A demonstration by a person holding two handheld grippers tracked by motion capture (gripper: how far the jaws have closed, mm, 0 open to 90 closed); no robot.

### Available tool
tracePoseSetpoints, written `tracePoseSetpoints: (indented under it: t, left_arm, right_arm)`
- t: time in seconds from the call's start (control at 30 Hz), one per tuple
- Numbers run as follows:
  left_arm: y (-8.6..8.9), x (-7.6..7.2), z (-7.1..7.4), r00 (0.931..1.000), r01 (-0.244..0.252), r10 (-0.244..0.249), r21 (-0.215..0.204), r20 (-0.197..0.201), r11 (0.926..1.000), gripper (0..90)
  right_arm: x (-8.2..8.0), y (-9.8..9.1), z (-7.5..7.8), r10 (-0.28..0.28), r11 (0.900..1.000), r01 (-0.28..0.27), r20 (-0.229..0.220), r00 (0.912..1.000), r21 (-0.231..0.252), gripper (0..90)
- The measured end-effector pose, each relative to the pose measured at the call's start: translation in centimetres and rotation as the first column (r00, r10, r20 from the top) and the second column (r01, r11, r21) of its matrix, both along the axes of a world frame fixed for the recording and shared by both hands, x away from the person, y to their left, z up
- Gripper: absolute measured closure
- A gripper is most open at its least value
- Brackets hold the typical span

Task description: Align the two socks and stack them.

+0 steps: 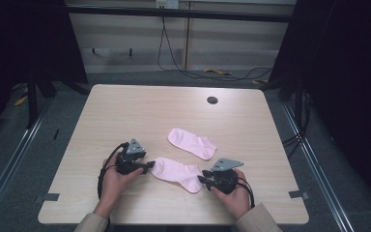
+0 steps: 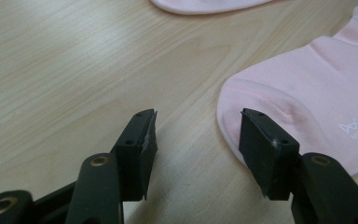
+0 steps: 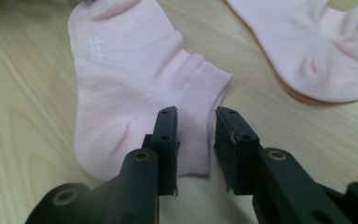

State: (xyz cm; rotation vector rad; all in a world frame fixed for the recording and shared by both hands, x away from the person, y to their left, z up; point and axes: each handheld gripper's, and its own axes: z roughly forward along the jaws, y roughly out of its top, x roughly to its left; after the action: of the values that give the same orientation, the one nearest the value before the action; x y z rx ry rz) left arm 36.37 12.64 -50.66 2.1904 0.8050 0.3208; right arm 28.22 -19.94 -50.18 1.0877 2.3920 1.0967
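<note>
Lying between both jaws' tips: near sock (image 1: 178, 173), flat.

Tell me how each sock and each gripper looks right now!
near sock: flat on the table, a gripper at each end.
far sock: flat, untouched.
left gripper: open, one of its fingers over the toe end.
right gripper: open, narrow gap, cuff edge between the fingers, not pinched yet.

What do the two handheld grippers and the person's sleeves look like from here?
Both the left gripper and the right gripper are black, each topped with a grey three-cornered plate and trailing a black cable. Their flat black jaws carry small screw holes and brass-coloured pivot pins. The sleeves are beige.
</note>
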Motion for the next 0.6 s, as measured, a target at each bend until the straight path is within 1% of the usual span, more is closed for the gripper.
tracePoseSetpoints:
  t: [0.07,0.1,0.13,0.17,0.2,0.23,0.3,0.37,0.4,0.43,0.47,0.5,0.53,0.57,0.6]
  left_arm:
    - [0.02,-0.15,0.18,1.0,0.005,-0.004,0.009,-0.009,1.0,46.3]
    - [-0.02,-0.22,0.32,1.0,0.006,-0.006,0.017,-0.006,0.9998,46.5]
    - [-0.08,-0.3,0.43,1.0,0.007,-0.007,0.016,-0.005,0.9999,46.6]
    - [-0.11,-0.33,0.5,1.0,0.0,0.0,0.017,-0.007,0.9999,47.0]
    - [-0.15,-0.33,0.5,1.0,-0.006,0.006,0.029,-0.006,0.9996,47.5]
    - [-0.2,-0.34,0.4,0.9999,-0.004,0.004,0.029,-0.013,0.9996,47.6]
    - [-0.2,-0.37,0.34,0.9998,0.004,-0.003,0.026,-0.02,0.9997,47.7]
    - [-0.32,-0.52,0.47,0.9997,0.004,-0.004,0.022,-0.024,0.9997,47.5]
    - [-0.38,-0.57,0.53,0.9995,0.008,-0.007,0.009,-0.031,0.9999,47.5]
    - [-0.44,-0.62,0.57,0.9993,0.009,-0.009,0.007,-0.037,0.9999,47.4]
    - [-0.52,-0.69,0.56,0.9993,0.01,-0.009,0.02,-0.035,0.9998,47.2]
    - [-0.61,-0.73,0.42,0.9992,0.011,-0.01,0.02,-0.038,0.9998,47.6]
    - [-0.59,-0.75,0.3,0.9988,0.003,-0.002,0.008,-0.05,1.0,48.3]
    - [-0.5,-0.7,0.25,0.9986,0.001,-0.001,0.0,-0.052,1.0,48.3]
    - [-0.47,-0.71,0.29,0.9987,0.004,-0.004,0.005,-0.05,1.0,49.1]
  right_arm:
    - [-0.05,-0.02,0.12,-0.007,1.0,0.007,-0.002,1.0,0.002,69.5]
    - [-0.04,-0.08,0.23,-0.003,1.0,0.003,0.003,1.0,0.007,69.5]
    - [-0.08,-0.11,0.3,-0.003,1.0,0.003,0.001,1.0,0.008,69.6]
    - [-0.11,-0.13,0.22,-0.011,0.9999,0.011,0.001,0.9999,0.0,69.8]
    - [-0.1,-0.18,0.12,-0.013,0.9999,0.013,-0.004,0.9999,-0.002,70.2]
    - [-0.04,-0.23,0.07,-0.01,0.9999,0.011,-0.012,0.9999,0.008,70.3]
    - [0.01,-0.35,0.11,-0.011,0.9999,0.011,-0.008,0.9999,-0.002,72.4]
    - [0.03,-0.36,0.06,-0.012,0.9999,0.012,-0.009,0.9999,0.002,73.6]
    - [0.04,-0.33,0.04,-0.011,0.9999,0.011,-0.007,0.9999,0.003,74.0]
    - [0.02,-0.26,0.05,-0.012,0.9999,0.012,-0.008,0.9999,0.001,74.4]
    - [0.03,-0.18,0.07,-0.011,0.9999,0.011,-0.007,0.9999,-0.004,74.6]
    - [0.06,-0.14,0.05,-0.007,1.0,0.007,-0.004,1.0,-0.004,74.9]
    - [0.08,-0.11,0.05,-0.007,1.0,0.007,-0.005,1.0,-0.002,75.3]
    - [0.11,-0.11,0.04,-0.008,1.0,0.008,-0.005,1.0,0.0,75.9]
    - [0.11,-0.12,0.03,-0.01,0.9999,0.01,-0.006,0.9999,0.001,76.4]
